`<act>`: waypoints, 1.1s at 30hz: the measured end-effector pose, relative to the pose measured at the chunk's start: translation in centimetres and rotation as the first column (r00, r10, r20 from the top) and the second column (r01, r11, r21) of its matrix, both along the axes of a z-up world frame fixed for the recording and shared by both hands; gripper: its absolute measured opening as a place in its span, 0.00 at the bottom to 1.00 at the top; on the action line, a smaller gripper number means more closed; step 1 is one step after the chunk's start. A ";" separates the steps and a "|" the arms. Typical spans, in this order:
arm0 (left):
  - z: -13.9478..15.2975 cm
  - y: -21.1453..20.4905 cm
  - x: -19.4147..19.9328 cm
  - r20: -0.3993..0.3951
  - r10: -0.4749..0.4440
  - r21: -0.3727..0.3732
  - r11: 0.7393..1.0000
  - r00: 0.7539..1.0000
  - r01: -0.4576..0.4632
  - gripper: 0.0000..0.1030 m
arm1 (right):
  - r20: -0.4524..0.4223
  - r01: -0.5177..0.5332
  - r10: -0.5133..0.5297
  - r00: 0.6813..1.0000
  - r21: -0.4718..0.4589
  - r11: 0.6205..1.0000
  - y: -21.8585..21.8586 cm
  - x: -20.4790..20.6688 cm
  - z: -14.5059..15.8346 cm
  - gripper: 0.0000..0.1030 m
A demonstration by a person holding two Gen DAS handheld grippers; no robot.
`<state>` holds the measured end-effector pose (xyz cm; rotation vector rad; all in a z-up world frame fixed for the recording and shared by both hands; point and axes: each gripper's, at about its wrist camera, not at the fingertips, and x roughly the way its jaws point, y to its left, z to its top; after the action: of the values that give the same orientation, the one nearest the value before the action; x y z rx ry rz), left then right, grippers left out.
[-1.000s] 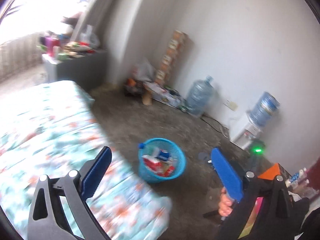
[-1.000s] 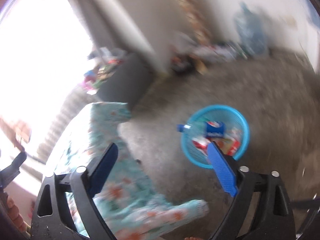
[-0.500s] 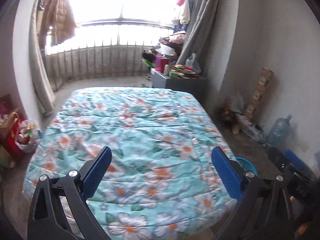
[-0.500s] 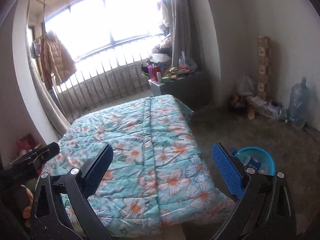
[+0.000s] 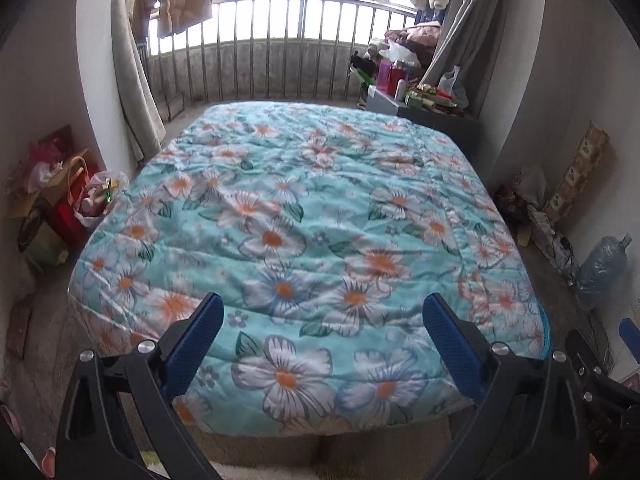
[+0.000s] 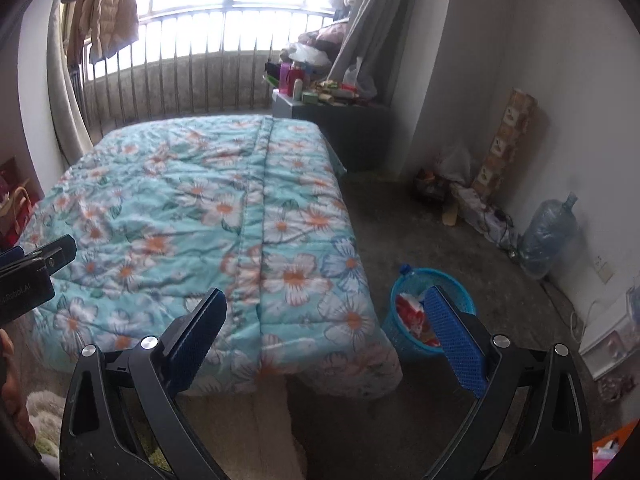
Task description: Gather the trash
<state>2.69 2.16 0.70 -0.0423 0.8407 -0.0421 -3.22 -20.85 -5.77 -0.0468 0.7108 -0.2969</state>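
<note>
A blue mesh trash basket (image 6: pixel 460 292) stands on the floor by the bed's right corner, holding red and white wrappers (image 6: pixel 408 314) and a bottle with a blue cap (image 6: pixel 405 269). In the left wrist view only a sliver of its rim (image 5: pixel 545 330) shows past the bed. My left gripper (image 5: pixel 324 336) is open and empty, facing the bed's foot. My right gripper (image 6: pixel 326 330) is open and empty, above the bed's corner, left of the basket. The left gripper's body also shows in the right wrist view (image 6: pixel 32 276).
A bed with a floral turquoise quilt (image 5: pixel 312 220) fills the middle. Bags and boxes (image 5: pixel 60 208) crowd the left wall. A cluttered grey cabinet (image 6: pixel 332 120), cartons (image 6: pixel 504 140) and a water jug (image 6: pixel 548 236) line the right wall.
Both grippers have swung left, from looking down at the basket to facing the bed and window. The basket has slid to the right edge of the views. Both stay open.
</note>
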 end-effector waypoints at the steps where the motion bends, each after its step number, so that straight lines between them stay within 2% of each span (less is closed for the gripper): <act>1: -0.7 -0.4 -0.2 -0.027 -0.006 0.010 1.000 1.000 0.007 0.95 | -0.025 0.009 -0.009 1.000 0.004 1.000 -0.3 0.1 -0.4 0.93; 5: -2.0 -1.8 -0.7 -0.074 -0.035 0.054 0.998 0.997 0.039 0.95 | -0.061 0.039 -0.037 0.997 0.030 0.999 -1.3 -0.1 -1.4 0.93; 17: -2.1 -3.6 -0.5 -0.072 -0.065 0.126 0.989 0.995 0.073 0.95 | -0.107 0.091 -0.088 0.990 0.020 0.996 -3.5 -0.3 -2.7 0.93; 33: -2.1 -5.1 -0.7 -0.084 -0.094 0.143 0.984 0.992 0.105 0.95 | -0.128 0.087 -0.083 0.988 0.021 0.996 -4.4 -0.5 -3.4 0.93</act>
<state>1.94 -2.97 -1.42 0.1382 0.9206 -0.0725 -3.68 -25.24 -9.13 -0.0101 0.8440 -0.3684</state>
